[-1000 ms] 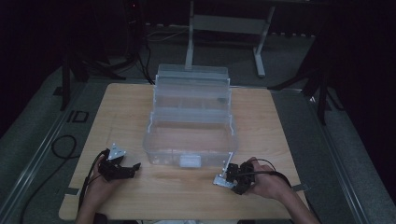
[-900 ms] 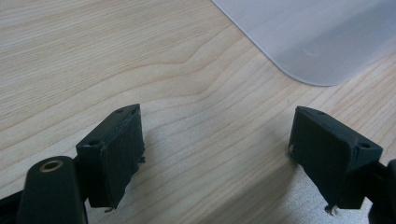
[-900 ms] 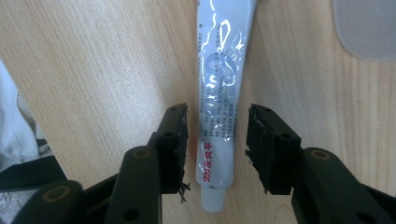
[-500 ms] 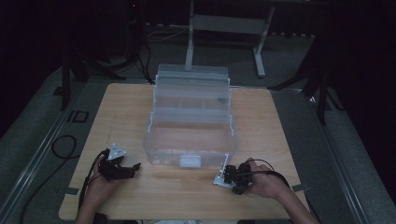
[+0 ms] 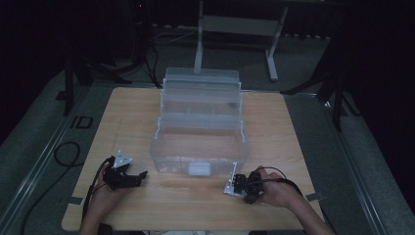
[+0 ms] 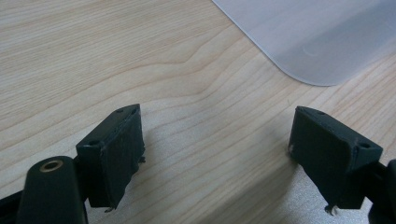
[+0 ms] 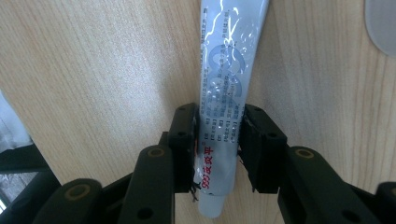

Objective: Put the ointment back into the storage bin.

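A silver-white tube (image 7: 229,70) with blue and red print lies flat on the wooden table (image 7: 93,70). My right gripper (image 7: 218,121) has just been closing its jaws on the tube, and both pads now press its sides near the cap end. In the high view the right gripper (image 5: 234,185) sits low at the table's front right, just before the clear plastic box (image 5: 198,159). My left gripper (image 5: 139,176) rests at the front left, its jaws wide apart over bare wood (image 6: 215,126) with nothing between them. A rounded corner of the box (image 6: 317,42) lies ahead of it.
The clear box stands open mid-table with its tiered trays stepped toward the back (image 5: 201,93). A black cable (image 5: 66,152) loops on the floor at the left. Dark stands and a metal frame (image 5: 235,29) are beyond the table's far edge.
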A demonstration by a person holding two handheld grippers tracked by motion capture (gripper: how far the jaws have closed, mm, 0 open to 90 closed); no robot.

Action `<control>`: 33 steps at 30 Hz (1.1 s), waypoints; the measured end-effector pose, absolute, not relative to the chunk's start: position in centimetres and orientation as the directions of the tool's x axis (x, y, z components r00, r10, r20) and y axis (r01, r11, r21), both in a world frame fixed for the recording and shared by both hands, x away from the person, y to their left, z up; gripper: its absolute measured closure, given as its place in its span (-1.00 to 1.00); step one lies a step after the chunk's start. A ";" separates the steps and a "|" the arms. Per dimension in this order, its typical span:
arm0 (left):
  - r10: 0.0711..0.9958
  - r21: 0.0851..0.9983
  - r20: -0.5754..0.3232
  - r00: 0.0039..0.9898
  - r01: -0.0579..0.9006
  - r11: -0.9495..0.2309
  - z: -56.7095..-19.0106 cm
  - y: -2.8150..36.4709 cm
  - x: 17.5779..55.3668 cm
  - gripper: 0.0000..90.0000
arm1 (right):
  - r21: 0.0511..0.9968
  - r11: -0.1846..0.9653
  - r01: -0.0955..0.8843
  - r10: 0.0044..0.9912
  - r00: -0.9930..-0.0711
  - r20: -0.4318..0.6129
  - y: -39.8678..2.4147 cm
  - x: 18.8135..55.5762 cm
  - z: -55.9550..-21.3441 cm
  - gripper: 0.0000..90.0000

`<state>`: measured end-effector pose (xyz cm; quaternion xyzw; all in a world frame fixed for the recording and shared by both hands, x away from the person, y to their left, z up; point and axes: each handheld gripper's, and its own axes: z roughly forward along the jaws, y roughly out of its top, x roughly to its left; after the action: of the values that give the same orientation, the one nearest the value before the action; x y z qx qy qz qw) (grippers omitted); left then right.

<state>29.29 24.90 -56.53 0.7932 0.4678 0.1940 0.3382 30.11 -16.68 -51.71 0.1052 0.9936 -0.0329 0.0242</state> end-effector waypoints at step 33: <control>0.873 0.718 -0.009 0.487 0.611 -0.333 -56.5 24.9 29.3 -0.59 | -0.041 0.983 0.177 0.175 -0.983 -0.054 -16.8 30.1 -50.2 0.57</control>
<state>29.29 24.90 -56.53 0.7931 0.4679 0.1941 0.3383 30.08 -16.76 -50.16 0.0883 0.9955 -0.0228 0.0249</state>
